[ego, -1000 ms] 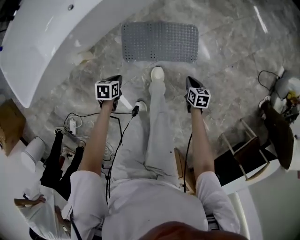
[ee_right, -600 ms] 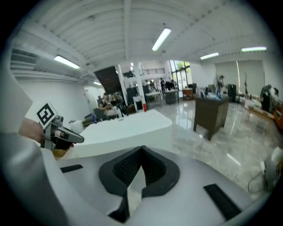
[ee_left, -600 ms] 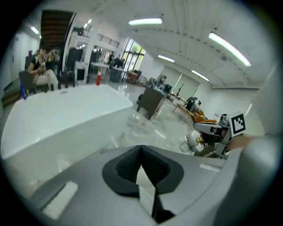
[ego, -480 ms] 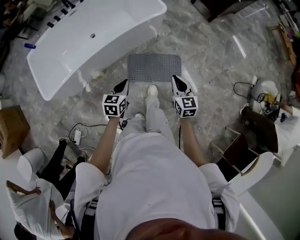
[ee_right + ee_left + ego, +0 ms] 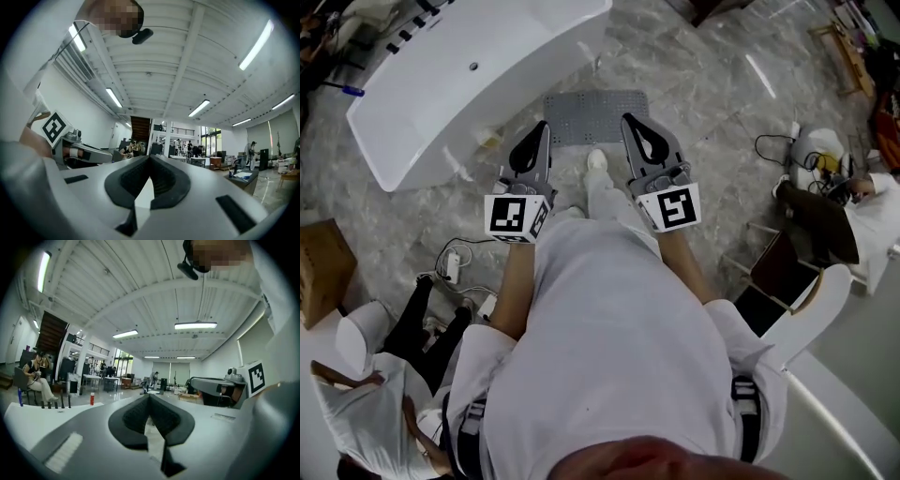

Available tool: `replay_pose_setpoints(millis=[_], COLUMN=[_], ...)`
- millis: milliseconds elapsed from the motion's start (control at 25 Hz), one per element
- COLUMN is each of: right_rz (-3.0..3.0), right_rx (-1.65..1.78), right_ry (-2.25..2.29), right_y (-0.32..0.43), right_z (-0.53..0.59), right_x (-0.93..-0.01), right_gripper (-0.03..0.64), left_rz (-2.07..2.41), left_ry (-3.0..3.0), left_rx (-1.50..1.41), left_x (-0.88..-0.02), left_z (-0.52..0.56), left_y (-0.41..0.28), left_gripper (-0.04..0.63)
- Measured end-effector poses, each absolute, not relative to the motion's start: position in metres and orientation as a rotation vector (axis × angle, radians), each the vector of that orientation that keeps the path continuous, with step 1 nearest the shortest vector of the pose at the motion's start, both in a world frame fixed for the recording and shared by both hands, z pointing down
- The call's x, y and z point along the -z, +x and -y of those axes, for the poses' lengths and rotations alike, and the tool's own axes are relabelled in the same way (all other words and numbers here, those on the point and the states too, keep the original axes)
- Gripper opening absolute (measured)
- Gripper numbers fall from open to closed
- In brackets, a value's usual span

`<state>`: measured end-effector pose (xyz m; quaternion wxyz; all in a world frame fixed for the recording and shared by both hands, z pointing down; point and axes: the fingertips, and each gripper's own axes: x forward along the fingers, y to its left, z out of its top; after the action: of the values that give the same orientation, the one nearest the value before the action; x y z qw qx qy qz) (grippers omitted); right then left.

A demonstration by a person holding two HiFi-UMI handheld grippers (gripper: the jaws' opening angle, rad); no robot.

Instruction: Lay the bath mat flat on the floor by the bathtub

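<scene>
In the head view the grey, hole-patterned bath mat (image 5: 592, 114) lies flat on the marble floor, beside the white bathtub (image 5: 459, 70). Both grippers are held up high above it and touch nothing. My left gripper (image 5: 541, 127) is shut and empty, its tips over the mat's left edge. My right gripper (image 5: 629, 119) is shut and empty over the mat's right edge. The left gripper view shows shut jaws (image 5: 149, 396) aimed level across a hall. The right gripper view likewise shows shut jaws (image 5: 150, 157). The mat is absent from both gripper views.
The person's white shoe (image 5: 596, 159) stands just in front of the mat. Cables and a plug strip (image 5: 452, 267) lie on the floor at left, near a cardboard box (image 5: 321, 267). A seated person (image 5: 366, 412) is at bottom left. A white chair (image 5: 814, 314) and wooden frame (image 5: 769, 272) stand at right.
The person has straightened up. Both grippers rose from low near the floor to chest height, and the mat and tub now look smaller and farther away.
</scene>
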<state>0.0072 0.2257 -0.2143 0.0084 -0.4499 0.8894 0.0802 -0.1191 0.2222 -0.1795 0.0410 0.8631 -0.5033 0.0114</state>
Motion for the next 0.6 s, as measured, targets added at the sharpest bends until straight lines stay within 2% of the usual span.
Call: replay_pose_setpoints(millis=[200,600], right_rz=[-2.739,-2.748], right_rx=[-0.267,-0.335], right_ry=[-1.373,-1.362], right_y=[-0.003,-0.012], right_z=[-0.245,-0.252], right_x=[0.247,0.269], right_gripper=[0.002,0.002], left_rz=[1.501,1.438], left_ry=[2.703,2.732], left_rx=[0.033,0.024], left_x=[0.211,0.216], left_z=[-0.244,-0.256], left_y=[-0.118,-0.116], left_gripper=[0.000,0.000])
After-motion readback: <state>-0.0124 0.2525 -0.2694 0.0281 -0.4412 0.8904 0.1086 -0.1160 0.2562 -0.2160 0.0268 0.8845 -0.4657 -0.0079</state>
